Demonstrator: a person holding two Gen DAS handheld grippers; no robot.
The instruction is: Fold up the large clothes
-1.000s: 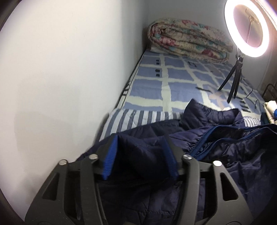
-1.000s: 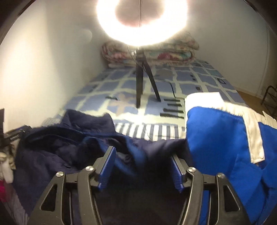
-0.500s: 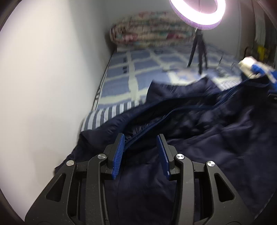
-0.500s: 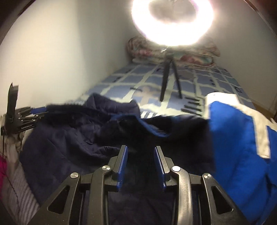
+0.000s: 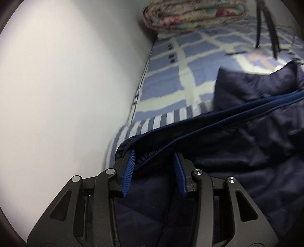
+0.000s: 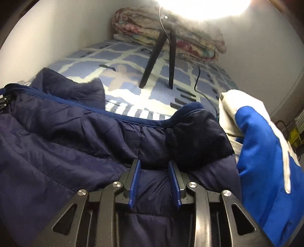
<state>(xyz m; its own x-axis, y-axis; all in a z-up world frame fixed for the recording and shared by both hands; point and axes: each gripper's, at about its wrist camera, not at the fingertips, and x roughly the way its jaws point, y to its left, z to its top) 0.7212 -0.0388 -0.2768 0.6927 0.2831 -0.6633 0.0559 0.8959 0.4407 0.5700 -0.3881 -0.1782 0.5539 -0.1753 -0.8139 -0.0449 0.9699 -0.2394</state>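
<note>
Jacket [image 5: 237, 152], navy and padded, spread across the near end of the bed [image 5: 190, 62], lining up, zip edge running from one hand toward the other. Pinched in the left fingers [image 5: 129, 171] at the hem corner by the wall [image 5: 66, 85], blue trim bunched between the pads. Caught in the right fingers [image 6: 135, 182] at the opposite end, beside the dark collar; fabric filling that gap too, so both read as closed on cloth, not gaping. Held by two far-apart points, probably to pull the edge straight and lay the body flat before the first fold; thick padding likely the reason for the fingers stopping short of meeting. Folding itself judged barely begun: no crease made, one sleeve or flap bunched behind the zip.

Further out, counted:
- one navy jacket, two gripping points
- one blue and white garment [image 6: 266, 152], heaped just beside the jacket on the right, probably waiting its turn
- one striped cloth [image 5: 152, 121] under the jacket's far edge
- one tripod [image 6: 153, 57] on the bed, two legs showing, with one bright lamp [image 6: 209, 7] above
- one rolled quilt [image 6: 190, 38] against the far wall, out of the way
</note>
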